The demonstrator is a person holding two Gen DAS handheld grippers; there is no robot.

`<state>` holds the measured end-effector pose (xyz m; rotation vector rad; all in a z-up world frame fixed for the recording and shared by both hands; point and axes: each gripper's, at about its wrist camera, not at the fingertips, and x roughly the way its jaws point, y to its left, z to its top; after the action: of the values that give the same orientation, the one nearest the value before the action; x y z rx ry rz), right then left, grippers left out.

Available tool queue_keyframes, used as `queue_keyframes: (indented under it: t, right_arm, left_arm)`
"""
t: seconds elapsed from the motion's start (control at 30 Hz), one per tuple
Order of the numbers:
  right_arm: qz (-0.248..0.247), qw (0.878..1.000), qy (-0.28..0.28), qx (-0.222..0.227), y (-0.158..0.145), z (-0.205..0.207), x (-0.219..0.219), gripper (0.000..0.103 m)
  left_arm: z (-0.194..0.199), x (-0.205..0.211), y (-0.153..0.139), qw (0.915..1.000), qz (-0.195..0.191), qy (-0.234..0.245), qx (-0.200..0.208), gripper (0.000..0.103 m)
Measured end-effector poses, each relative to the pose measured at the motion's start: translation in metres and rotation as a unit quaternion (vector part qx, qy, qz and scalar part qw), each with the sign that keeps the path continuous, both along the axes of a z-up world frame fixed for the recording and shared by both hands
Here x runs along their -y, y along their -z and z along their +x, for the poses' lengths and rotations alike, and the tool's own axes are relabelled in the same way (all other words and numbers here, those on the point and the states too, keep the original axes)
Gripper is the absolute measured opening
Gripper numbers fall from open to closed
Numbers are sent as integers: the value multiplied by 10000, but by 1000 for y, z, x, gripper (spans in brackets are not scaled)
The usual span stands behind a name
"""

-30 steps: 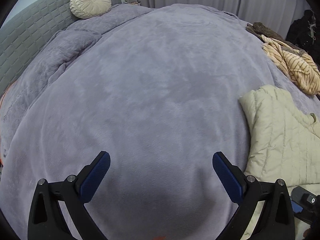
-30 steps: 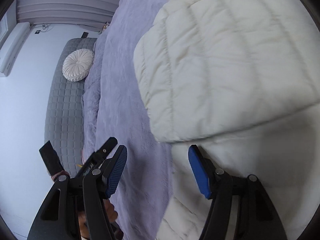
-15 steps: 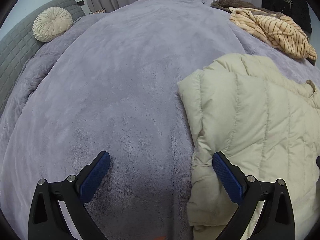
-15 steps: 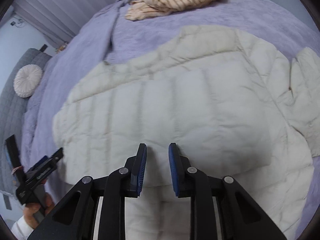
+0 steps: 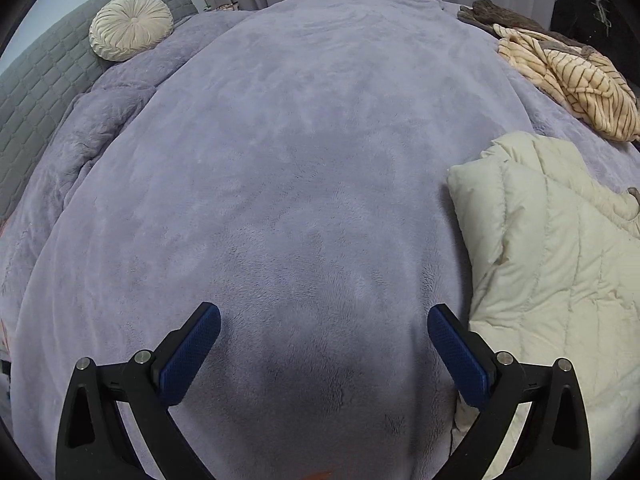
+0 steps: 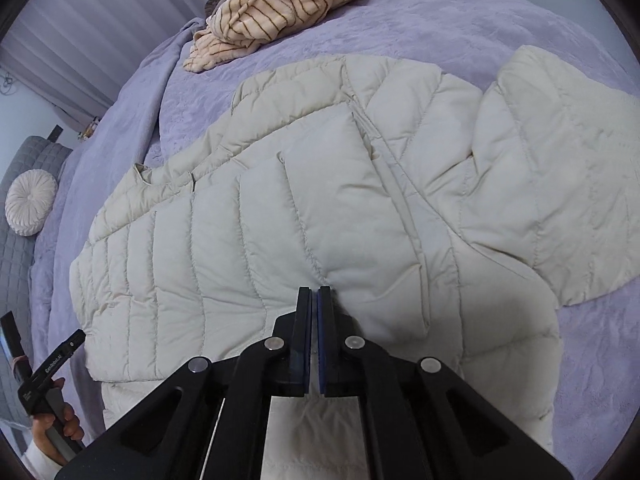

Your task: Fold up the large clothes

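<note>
A cream quilted puffer jacket (image 6: 320,200) lies flat on the purple bed cover (image 6: 460,28), one sleeve folded across its front and the other sleeve (image 6: 560,184) spread to the right. My right gripper (image 6: 314,294) is shut just above the jacket's lower front; no cloth shows between the pads. In the left wrist view the jacket's folded edge (image 5: 540,260) lies at the right. My left gripper (image 5: 324,344) is open and empty over the bare purple cover (image 5: 300,160), left of the jacket.
A striped peach garment (image 6: 288,4) lies bunched at the far side of the bed, also in the left wrist view (image 5: 568,76). A round cream cushion (image 5: 130,26) rests against the grey quilted headboard (image 5: 36,80). Curtains hang behind the bed.
My right gripper has closed fully and pulled back, so the whole jacket shows. My left gripper has swung left, away from the jacket, still open.
</note>
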<state>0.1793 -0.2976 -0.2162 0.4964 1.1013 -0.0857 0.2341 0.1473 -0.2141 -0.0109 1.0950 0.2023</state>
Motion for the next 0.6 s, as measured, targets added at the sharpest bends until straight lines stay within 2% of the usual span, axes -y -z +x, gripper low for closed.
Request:
queue_keyframes:
  t: [0.03,0.23,0.33,0.47,0.6]
  right_arm:
    - [27,10000,-25,-19,-3,-2,-1,6]
    - [164,9998,-77,-107,-13,-19,2,6]
    - [-96,9999,-42,-50,-17,-21,4,6]
    - [-197,9998,39,72,-20,-17,11,6]
    - [-324,9995,-33,-27,-9,-5,12,6]
  left_arm:
    - [-3,4,-3,10000,-2,50,-1,103]
    - [-11,31,-20,9992,-72,365,131,103]
    - [0,45,-22,9989,-42,419,202,103]
    - [24,56,-2,9993,216,304,57,103]
    - [24,54,21,9993,239,144,-247,103]
